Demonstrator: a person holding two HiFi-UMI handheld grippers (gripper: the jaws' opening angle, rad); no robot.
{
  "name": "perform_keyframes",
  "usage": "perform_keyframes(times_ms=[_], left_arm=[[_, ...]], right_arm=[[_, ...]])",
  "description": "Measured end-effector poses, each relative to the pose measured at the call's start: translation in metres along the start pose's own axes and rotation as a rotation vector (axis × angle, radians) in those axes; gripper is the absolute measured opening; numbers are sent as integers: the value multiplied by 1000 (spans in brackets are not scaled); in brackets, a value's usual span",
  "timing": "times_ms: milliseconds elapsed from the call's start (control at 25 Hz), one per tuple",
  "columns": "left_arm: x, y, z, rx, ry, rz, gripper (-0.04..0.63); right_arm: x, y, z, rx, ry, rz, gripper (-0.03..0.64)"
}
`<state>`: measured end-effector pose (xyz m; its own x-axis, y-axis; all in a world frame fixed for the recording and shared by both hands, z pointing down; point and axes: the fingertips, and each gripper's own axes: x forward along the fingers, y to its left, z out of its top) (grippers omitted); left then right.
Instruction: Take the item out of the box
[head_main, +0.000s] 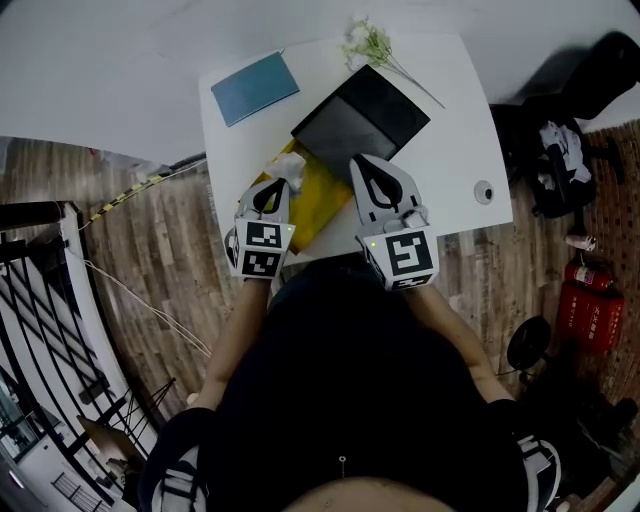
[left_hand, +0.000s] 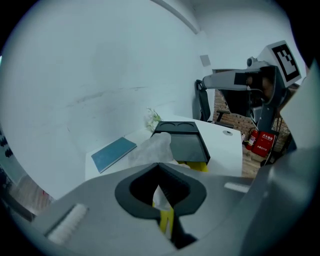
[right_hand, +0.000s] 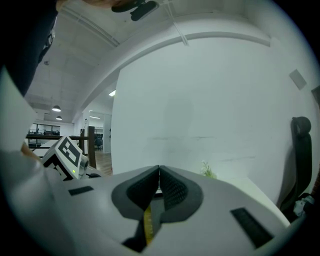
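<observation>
A yellow box (head_main: 316, 203) lies open on the white table (head_main: 450, 120), at the near edge of a black lid (head_main: 360, 118). White wrapping paper (head_main: 288, 167) rises from the box's left corner. My left gripper (head_main: 275, 184) is shut on this paper, which in the left gripper view sticks out past the closed tips (left_hand: 159, 165) as a crumpled sheet (left_hand: 152, 148). My right gripper (head_main: 365, 161) rests over the box's right side by the lid's near edge. Its jaws (right_hand: 159, 170) are shut, and I see nothing held between the pads.
A blue book (head_main: 255, 87) lies at the table's far left. A sprig of pale flowers (head_main: 370, 43) lies at the far edge, and a small round object (head_main: 484, 192) sits at the right. To the right of the table are a black chair (head_main: 590, 75) and a red fire extinguisher (head_main: 590, 312).
</observation>
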<state>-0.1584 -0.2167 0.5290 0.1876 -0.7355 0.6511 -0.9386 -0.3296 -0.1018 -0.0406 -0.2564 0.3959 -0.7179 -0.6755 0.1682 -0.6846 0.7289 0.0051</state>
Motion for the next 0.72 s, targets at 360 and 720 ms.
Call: perform_keyframes(times_ms=[360,720], left_arm=[[-41,12,51,0,-172,106,11],[-93,15,108,-10,-400,232,11]], right_arm=[[-4,7,15,-8,-29,23,12],[-16,-5,43,-8,-91,7,12]])
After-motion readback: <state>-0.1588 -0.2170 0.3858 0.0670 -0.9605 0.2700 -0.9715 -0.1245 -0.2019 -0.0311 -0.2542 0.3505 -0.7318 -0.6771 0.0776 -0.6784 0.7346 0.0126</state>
